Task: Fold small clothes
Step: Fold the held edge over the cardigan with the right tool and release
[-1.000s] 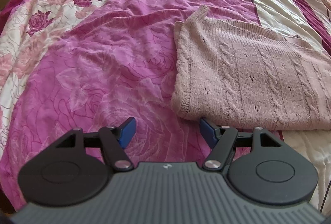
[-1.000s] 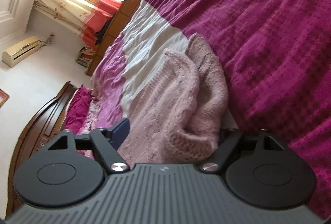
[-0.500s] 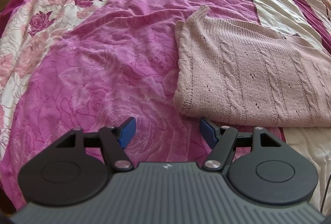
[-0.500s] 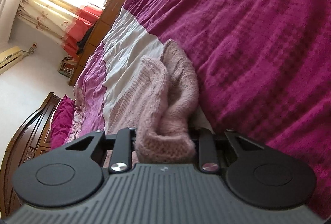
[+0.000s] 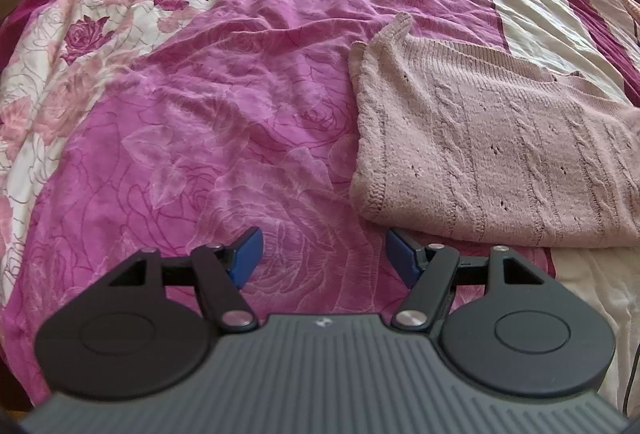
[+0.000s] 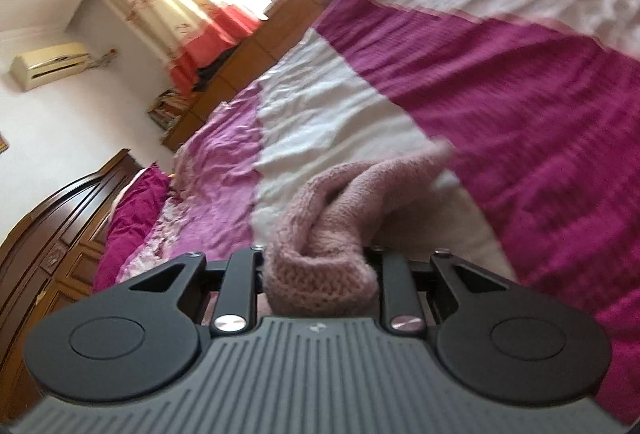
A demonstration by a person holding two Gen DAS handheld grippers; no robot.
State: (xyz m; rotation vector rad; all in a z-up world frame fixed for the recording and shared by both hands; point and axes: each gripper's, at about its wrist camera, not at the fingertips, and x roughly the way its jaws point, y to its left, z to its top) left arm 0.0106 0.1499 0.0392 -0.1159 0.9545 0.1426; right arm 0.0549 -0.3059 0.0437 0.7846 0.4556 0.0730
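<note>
The left gripper point(image 5: 323, 254) is wide open. Nothing is between its blue pads point(image 5: 246, 252). It hangs over the pink rose bedspread point(image 5: 208, 105) and touches nothing.

The right gripper point(image 6: 318, 274) is nearly closed. It pinches a thick bunch of the pink knit sweater point(image 6: 320, 262) between its two fingers. The wool fills the gap and bulges out toward the camera.

In the left wrist view, the sweater point(image 5: 500, 153) lies folded flat on the bed. It sits at about 1 o'clock from the left gripper. Its near edge is just beside the right pad but does not touch it. In the right wrist view, the sweater runs from the fingers up toward 1 o'clock, over a white stripe of the bed cover point(image 6: 340, 113). A dark pink blanket point(image 6: 540, 113) lies next to it at 2 o'clock.

A second ago the right gripper was wide open with the wool loose between the fingers. Now it has squeezed shut on the wool and lifted up, and the view has tipped, so more of the window curtains point(image 6: 172, 5) and wall show. This view is blurry. The left gripper has stayed the same. The far side of the sweater in its view has moved a little.
</note>
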